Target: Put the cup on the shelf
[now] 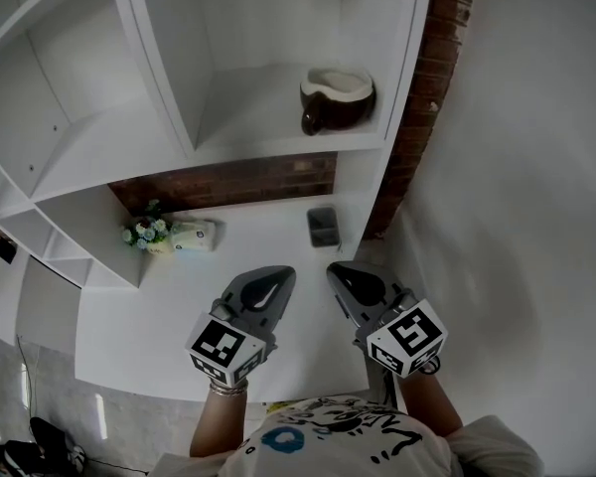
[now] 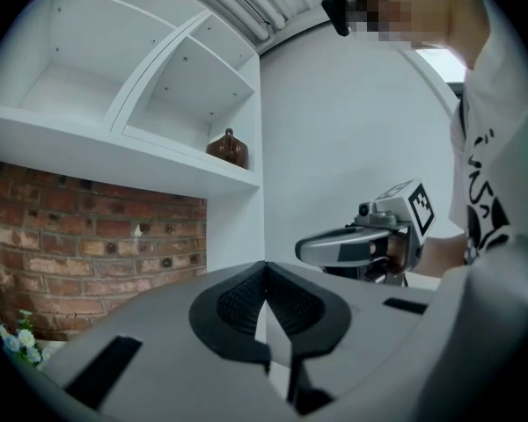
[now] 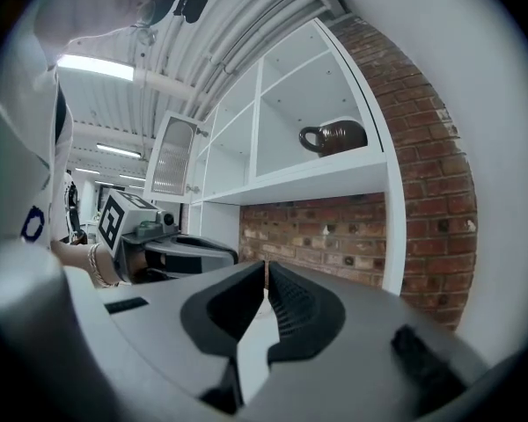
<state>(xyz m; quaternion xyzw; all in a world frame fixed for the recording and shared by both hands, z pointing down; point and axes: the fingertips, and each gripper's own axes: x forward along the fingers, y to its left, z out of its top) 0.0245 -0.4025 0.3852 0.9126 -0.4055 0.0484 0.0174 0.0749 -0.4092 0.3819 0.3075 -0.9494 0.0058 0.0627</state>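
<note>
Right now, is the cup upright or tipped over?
Upright. The cup stands on its base on the shelf, white-lined mouth facing up; the right gripper view shows its handle out sideways.

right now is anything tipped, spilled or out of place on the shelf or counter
Nothing clearly stands out. The brown cup sits upright in the shelf's right compartment, and no spill shows. The small flower bunch on the counter below may be lying on its side, though too small to tell.
</note>
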